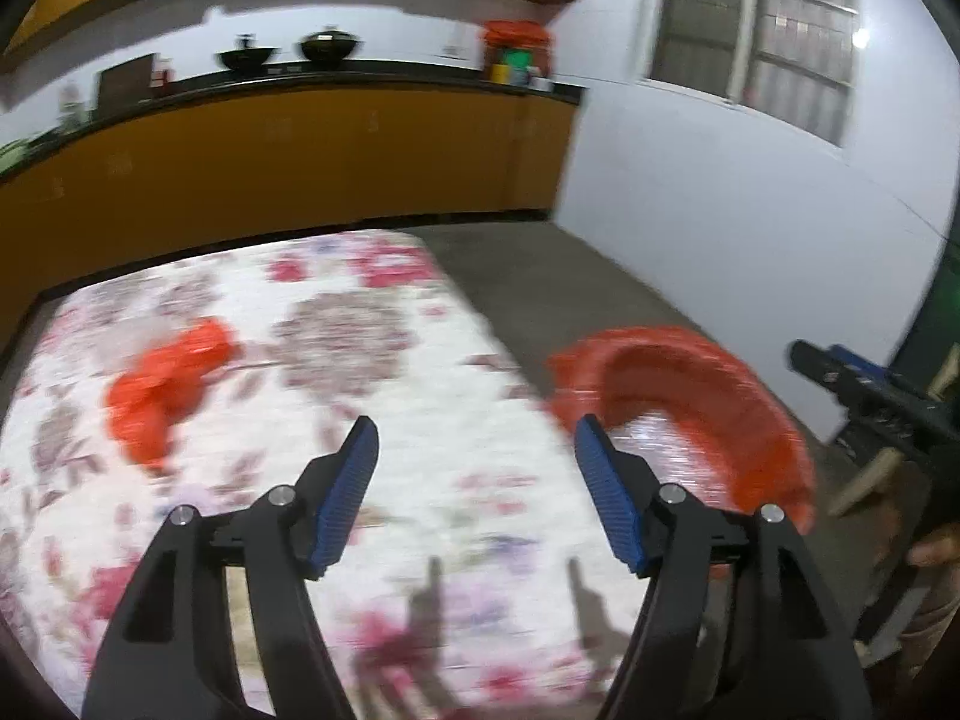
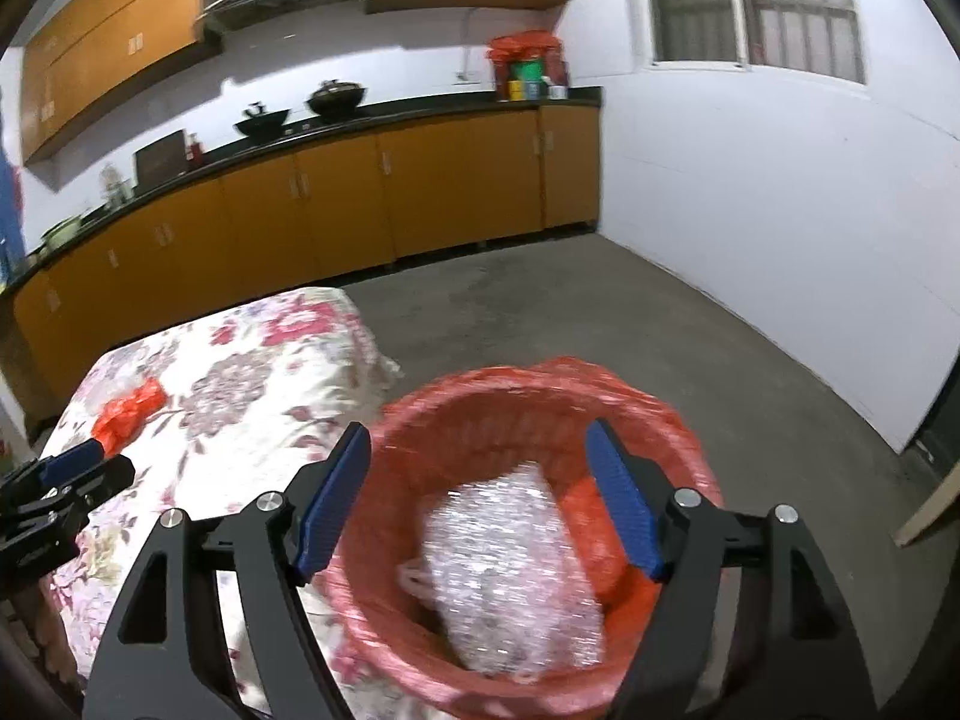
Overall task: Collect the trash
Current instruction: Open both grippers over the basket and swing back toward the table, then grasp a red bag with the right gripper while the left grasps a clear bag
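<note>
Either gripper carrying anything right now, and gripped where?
Nothing is held. The left gripper has open jaws over the floral cloth; the right gripper has open jaws above the red-lined bin, with the bubble wrap lying loose inside it.

A red basket (image 2: 528,414), lined with a thin red plastic bag, stands upright on the concrete floor just beside the corner of the flowered table. Inside it lies a crumpled clear piece of bubble wrap (image 2: 510,564), glinting white, tilted against the near wall with red plastic beside it. On the tabletop, well apart from the basket, a crumpled red plastic bag (image 1: 165,384) lies flattened and loose.
</note>
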Action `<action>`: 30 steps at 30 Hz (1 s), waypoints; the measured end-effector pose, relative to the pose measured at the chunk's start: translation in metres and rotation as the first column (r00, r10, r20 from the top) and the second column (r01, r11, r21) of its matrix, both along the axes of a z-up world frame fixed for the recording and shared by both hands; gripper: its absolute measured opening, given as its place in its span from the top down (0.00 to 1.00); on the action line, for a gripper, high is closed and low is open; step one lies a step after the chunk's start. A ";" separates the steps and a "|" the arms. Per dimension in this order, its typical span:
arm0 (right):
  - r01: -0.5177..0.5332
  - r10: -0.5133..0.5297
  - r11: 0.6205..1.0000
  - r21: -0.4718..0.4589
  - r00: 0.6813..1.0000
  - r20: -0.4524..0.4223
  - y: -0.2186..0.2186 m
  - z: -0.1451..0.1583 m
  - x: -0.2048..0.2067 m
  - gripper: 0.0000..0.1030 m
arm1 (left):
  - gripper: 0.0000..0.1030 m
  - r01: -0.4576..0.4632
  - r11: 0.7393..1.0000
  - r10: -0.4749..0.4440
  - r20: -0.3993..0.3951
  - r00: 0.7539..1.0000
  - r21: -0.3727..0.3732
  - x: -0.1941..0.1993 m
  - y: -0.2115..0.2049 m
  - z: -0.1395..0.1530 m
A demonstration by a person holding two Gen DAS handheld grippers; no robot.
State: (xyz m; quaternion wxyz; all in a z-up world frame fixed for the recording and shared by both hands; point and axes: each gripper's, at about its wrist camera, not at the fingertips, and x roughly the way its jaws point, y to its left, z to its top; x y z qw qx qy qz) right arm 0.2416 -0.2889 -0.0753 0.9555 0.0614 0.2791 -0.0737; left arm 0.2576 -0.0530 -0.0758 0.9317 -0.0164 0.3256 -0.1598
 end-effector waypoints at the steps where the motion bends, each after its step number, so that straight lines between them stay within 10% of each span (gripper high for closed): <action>1: -0.014 0.014 1.000 0.000 1.000 0.000 0.006 0.000 0.004 0.27 | 0.34 -0.031 1.000 0.031 -0.001 1.000 0.007 0.002 0.013 -0.002; 8: -0.160 0.161 0.987 0.019 0.987 -0.012 0.076 -0.002 0.036 0.27 | 0.34 -0.254 0.967 0.254 0.005 0.967 0.034 0.003 0.107 -0.008; 19: -0.425 0.427 0.904 0.054 0.903 -0.040 0.251 -0.017 0.105 0.27 | 0.20 -0.561 0.823 0.552 0.104 0.827 0.086 -0.017 0.230 -0.006; 30: -0.390 0.404 0.914 0.110 0.897 -0.178 0.346 -0.069 0.182 0.27 | 0.18 -0.656 0.754 0.651 0.083 0.754 0.034 -0.014 0.292 -0.017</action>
